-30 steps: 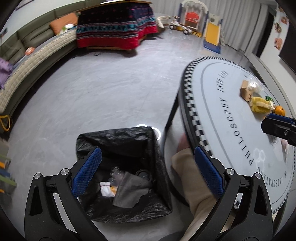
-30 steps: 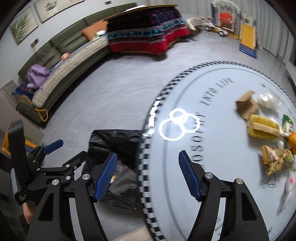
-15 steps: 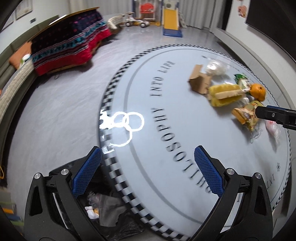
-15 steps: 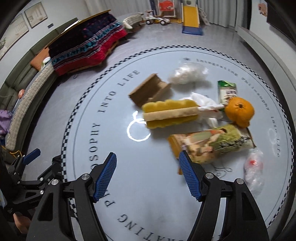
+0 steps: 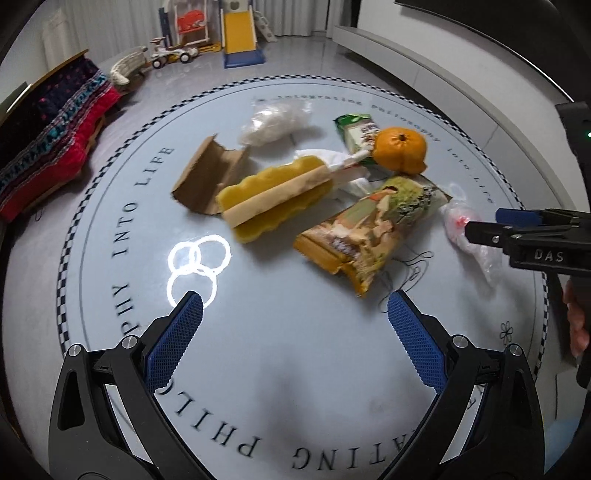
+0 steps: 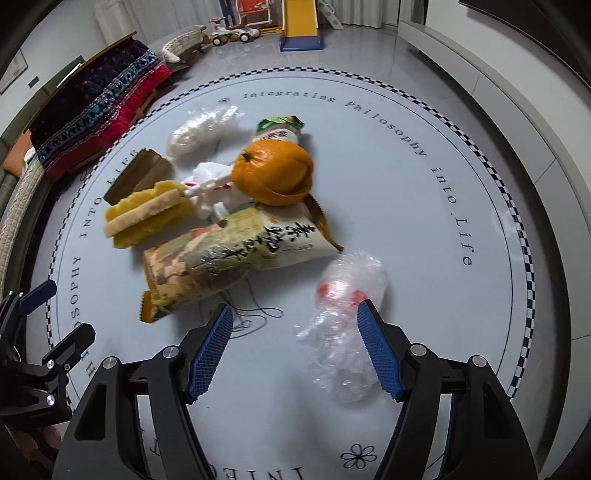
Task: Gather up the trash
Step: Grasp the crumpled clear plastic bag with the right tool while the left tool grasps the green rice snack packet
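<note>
Two grippers we hold are both spread wide and grip nothing. Our right gripper (image 6: 293,328) hangs low over a round grey table (image 6: 424,206), its blue pads either side of a crumpled clear plastic bag (image 6: 345,325) with red marks, though we cannot tell whether they touch it. Our left gripper (image 5: 293,319) hovers above bare tabletop printed with lettering, well short of the litter. Just beyond the clear bag lies a green and yellow snack packet (image 6: 229,258). Behind it sit an orange peel (image 6: 275,171), a yellow sponge-like wrapper (image 6: 147,214) on white tissue, a brown folded cardboard piece (image 6: 136,175), a small green sachet (image 6: 280,127) and another clear plastic wad (image 6: 201,127). Farther off, past the table's chequered rim, we see a patterned red blanket (image 6: 99,110) and a toy slide (image 6: 301,22).
</note>
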`<state>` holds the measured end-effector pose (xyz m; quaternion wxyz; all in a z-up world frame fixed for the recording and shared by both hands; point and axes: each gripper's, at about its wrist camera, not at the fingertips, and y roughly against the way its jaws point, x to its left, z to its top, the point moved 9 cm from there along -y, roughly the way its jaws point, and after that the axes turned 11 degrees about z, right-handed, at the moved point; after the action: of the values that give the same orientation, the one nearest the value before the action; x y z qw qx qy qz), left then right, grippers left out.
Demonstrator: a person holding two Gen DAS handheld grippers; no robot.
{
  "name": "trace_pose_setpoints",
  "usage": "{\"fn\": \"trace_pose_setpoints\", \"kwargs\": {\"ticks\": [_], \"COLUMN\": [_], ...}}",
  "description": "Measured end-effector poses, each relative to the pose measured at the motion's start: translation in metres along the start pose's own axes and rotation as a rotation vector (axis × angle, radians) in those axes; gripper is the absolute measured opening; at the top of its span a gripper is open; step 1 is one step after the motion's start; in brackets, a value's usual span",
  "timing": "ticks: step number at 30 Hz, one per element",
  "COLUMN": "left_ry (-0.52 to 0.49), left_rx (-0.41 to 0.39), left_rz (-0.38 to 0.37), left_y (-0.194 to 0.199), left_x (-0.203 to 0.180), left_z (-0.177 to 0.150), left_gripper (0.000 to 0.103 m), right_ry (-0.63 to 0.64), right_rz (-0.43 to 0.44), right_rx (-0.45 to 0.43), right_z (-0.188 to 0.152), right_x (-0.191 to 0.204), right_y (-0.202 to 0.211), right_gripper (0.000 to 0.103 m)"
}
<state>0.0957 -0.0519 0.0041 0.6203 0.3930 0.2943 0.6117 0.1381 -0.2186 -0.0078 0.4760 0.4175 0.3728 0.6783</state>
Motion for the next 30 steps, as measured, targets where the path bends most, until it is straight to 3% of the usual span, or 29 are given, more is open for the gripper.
{"fn": "trace_pose_setpoints", "kwargs": {"ticks": [6,11,19,24,28,30], "left_ry": [-0.095,-0.155,-0.263,-0.255,-0.233,-0.241], "left_rx": [0.018,0.037,0.074,0.077,0.048,0.03], "left_rz": [-0.027,0.01,0.006,-0.02,-0.041,-0.017], "left_y": [-0.021,-0.044,-0.08,-0.091,-0.088,-0.084], "left_x": [-0.043,-0.055,-0.086,-0.093,-0.096,-0.096], "left_z": [0.016,0.024,0.04,0.046,0.047,0.044], "left_gripper": [0.097,0.097,0.097,0.097,0.08,0.071], "right_ry": [-0.027,-0.044,-0.065,-0.068,-0.07,-0.069], "right_rz": [0.014,0.046,0.097,0.091,0.083,0.082], "right_rx": [0.048,0.048,0.027,0.019,0.01,0.009], "right_z": [-0.009,-0.01,-0.014,-0.015,-0.014,-0.015], "right_x": [-0.025,-0.04,-0.059,-0.062,-0.059,-0.057], "right_y": [-0.022,-0.028,-0.018,-0.015,-0.017,-0.017], "right_gripper": [0.071,0.041,0.039,0.039,0.039,0.039]}}
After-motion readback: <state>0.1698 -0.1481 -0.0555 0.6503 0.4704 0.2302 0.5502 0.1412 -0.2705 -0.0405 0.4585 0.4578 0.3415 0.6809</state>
